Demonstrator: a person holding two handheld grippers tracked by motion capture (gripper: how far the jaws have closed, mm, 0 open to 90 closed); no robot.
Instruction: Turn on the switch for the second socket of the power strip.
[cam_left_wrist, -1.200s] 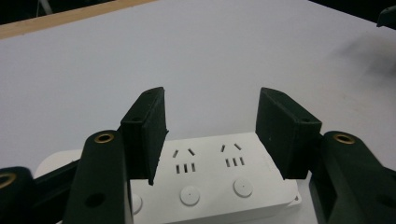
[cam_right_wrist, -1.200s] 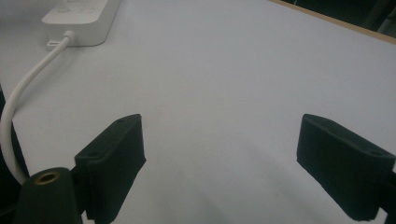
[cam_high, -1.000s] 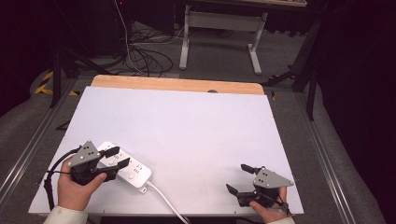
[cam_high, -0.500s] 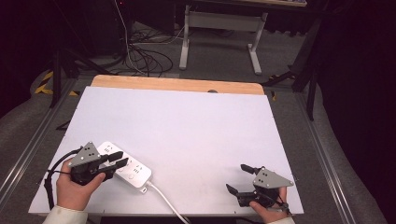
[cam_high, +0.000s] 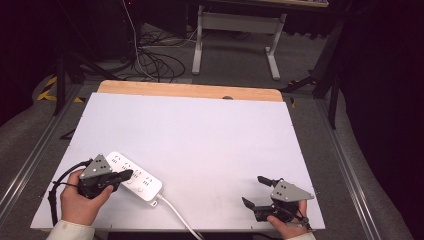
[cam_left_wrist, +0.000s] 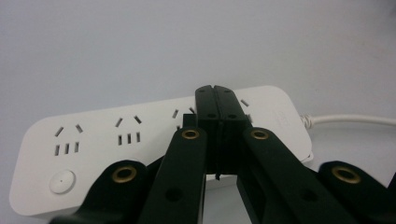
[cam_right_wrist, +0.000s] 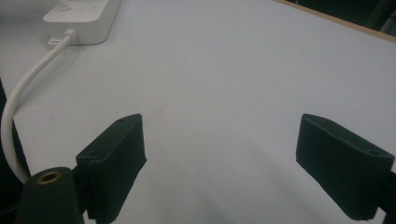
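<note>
A white power strip (cam_high: 138, 180) lies flat near the table's front left, with its sockets facing up (cam_left_wrist: 93, 140). Its white cable (cam_high: 175, 215) runs off the front edge. A hand holds my left gripper (cam_high: 127, 174) over the strip. Its jaws have just been closing and now meet pad to pad, with nothing between them (cam_left_wrist: 215, 93). Whether the tips touch the strip I cannot tell. My right gripper (cam_high: 255, 191) rests near the front right edge, open with nothing between its jaws (cam_right_wrist: 219, 140). It faces the strip's cable end (cam_right_wrist: 81, 18).
The white tabletop (cam_high: 200, 135) has a wooden strip (cam_high: 190, 91) along its far edge. Beyond it on the floor are tangled cables (cam_high: 150, 62) and a grey desk frame (cam_high: 235, 25). Metal rails run along both sides of the table.
The left gripper's jaws have closed together above the power strip. Both hands have stayed where they were, and the strip has not moved.
</note>
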